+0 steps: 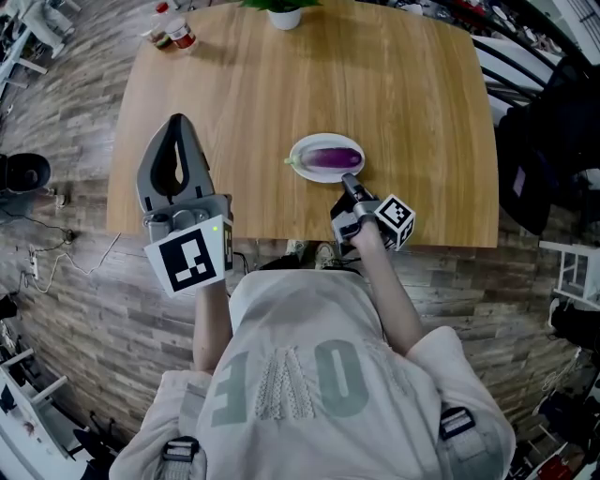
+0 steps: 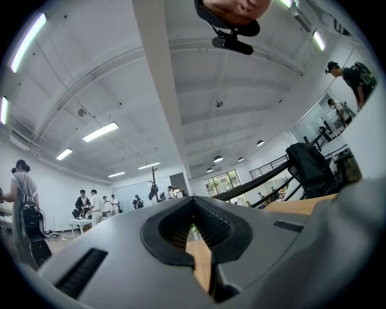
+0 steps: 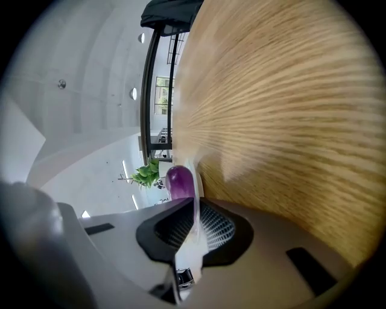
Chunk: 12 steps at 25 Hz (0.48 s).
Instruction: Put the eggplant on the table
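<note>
A purple eggplant (image 1: 330, 157) lies on a small white plate (image 1: 302, 167) near the front edge of the wooden table (image 1: 281, 94). My right gripper (image 1: 347, 180) reaches the plate's near rim and is shut on it. In the right gripper view, rolled sideways, the thin white plate rim (image 3: 196, 199) runs between the pads of the right gripper (image 3: 194, 211), with the eggplant (image 3: 179, 181) just beyond. My left gripper (image 1: 177, 120) hovers over the table's left part, shut and holding nothing. The left gripper view looks slightly upward, past the left gripper (image 2: 194, 205) to the ceiling.
A potted plant (image 1: 283, 13) stands at the table's far edge and small jars (image 1: 173, 36) sit at its far left corner. A dark bag (image 1: 548, 141) hangs over railings to the right. Several people (image 2: 90, 205) stand far off across the hall.
</note>
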Tool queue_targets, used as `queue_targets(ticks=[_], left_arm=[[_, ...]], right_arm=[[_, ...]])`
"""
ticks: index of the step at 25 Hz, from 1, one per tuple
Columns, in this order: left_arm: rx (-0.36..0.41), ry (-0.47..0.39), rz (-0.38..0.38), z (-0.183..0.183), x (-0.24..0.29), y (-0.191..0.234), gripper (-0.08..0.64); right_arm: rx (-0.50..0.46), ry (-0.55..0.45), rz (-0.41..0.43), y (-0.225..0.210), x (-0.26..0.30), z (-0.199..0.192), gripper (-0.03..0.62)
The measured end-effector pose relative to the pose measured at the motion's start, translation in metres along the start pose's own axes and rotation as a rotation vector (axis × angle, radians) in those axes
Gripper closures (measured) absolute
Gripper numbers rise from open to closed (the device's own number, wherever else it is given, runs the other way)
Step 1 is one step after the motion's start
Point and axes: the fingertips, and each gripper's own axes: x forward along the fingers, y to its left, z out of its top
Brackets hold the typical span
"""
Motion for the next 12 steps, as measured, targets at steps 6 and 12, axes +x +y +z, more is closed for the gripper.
queue_targets(ticks=[6,12], left_arm=[[0.007,0.009,0.007,-0.0048,-0.0016,0.0051,0.551],[-0.002,0.001,0.014,-0.0037,-0.0042,0.0072,0.551]], right_arm=[[0.001,-0.006,-0.060,-0.0030,0.0016,-0.0038,0.563],[0.000,-0.004,-0.098,0.0037,-0.0008,-0.0083,0.419]])
